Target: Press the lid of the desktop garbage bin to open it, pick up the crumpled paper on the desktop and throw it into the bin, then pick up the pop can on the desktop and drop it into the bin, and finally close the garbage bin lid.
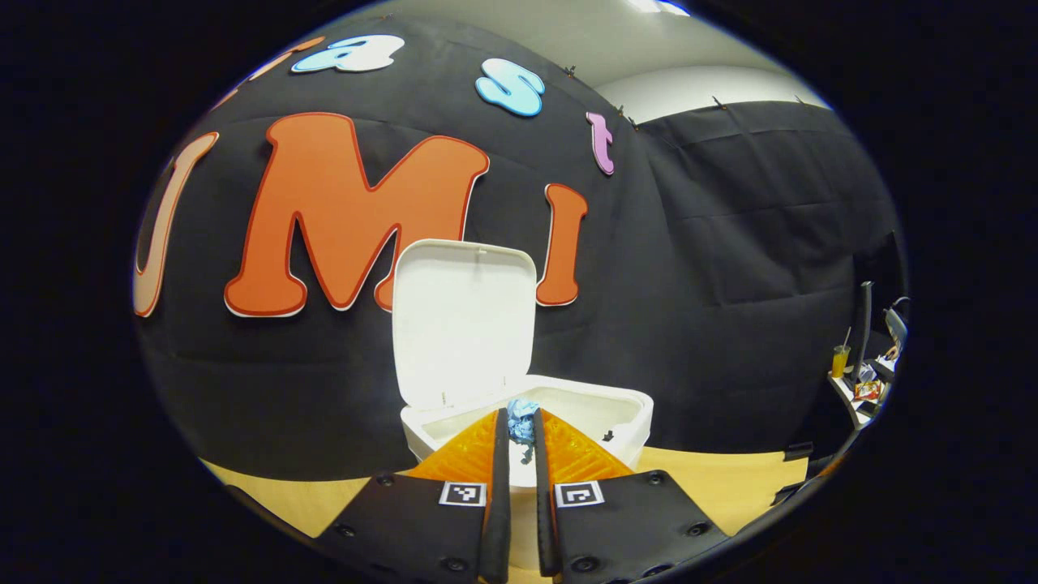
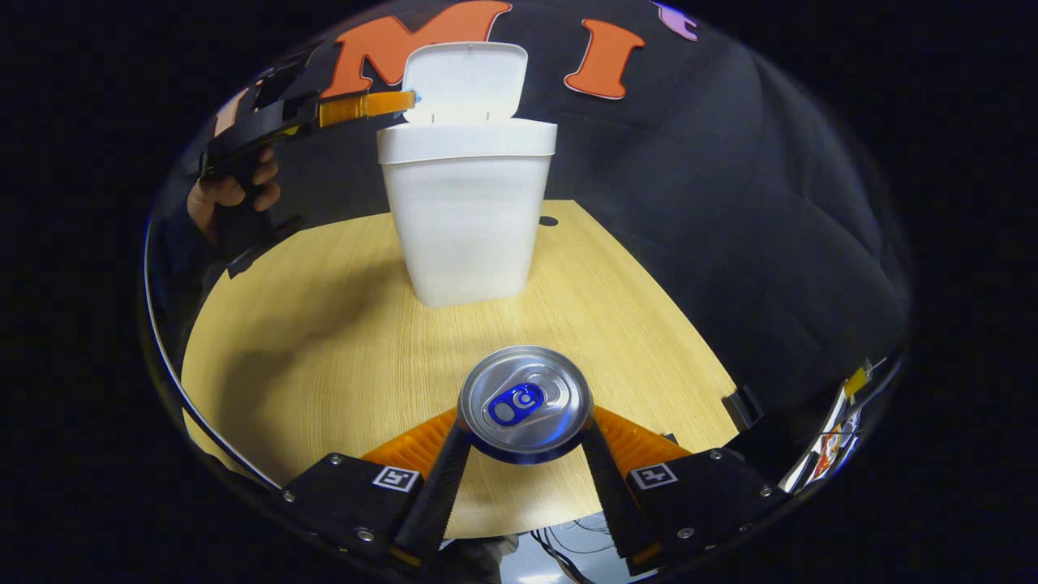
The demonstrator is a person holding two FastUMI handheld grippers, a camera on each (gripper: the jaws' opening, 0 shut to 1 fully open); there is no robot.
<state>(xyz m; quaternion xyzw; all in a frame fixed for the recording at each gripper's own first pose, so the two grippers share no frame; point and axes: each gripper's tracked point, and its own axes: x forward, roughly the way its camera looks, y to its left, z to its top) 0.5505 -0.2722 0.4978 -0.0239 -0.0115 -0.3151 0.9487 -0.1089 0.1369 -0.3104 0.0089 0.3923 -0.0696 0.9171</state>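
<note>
My left gripper [image 1: 519,430] has its fingers drawn nearly together, pinching a blue crumpled paper [image 1: 521,412] at their tips; the wad hangs just above the open mouth of the white garbage bin [image 1: 624,410], near the bin's front rim; the bin's lid [image 1: 464,320] stands upright behind the opening, hinged at the far side. In the right gripper view that same gripper [image 2: 401,101] reaches over the bin's top edge from its left, with my hand [image 2: 231,191] wrapped round the grip, left of the bin.

My right gripper [image 2: 525,434] has its fingers spread to either side of the pop can [image 2: 525,401]; whether they press on it I cannot tell; the can stands upright, silver top and blue tab facing the camera, on the wooden desktop [image 2: 324,341], in front of the bin and well apart from it; the bin [image 2: 468,219] stands toward the desktop's far edge, lid [image 2: 464,77] raised.
</note>
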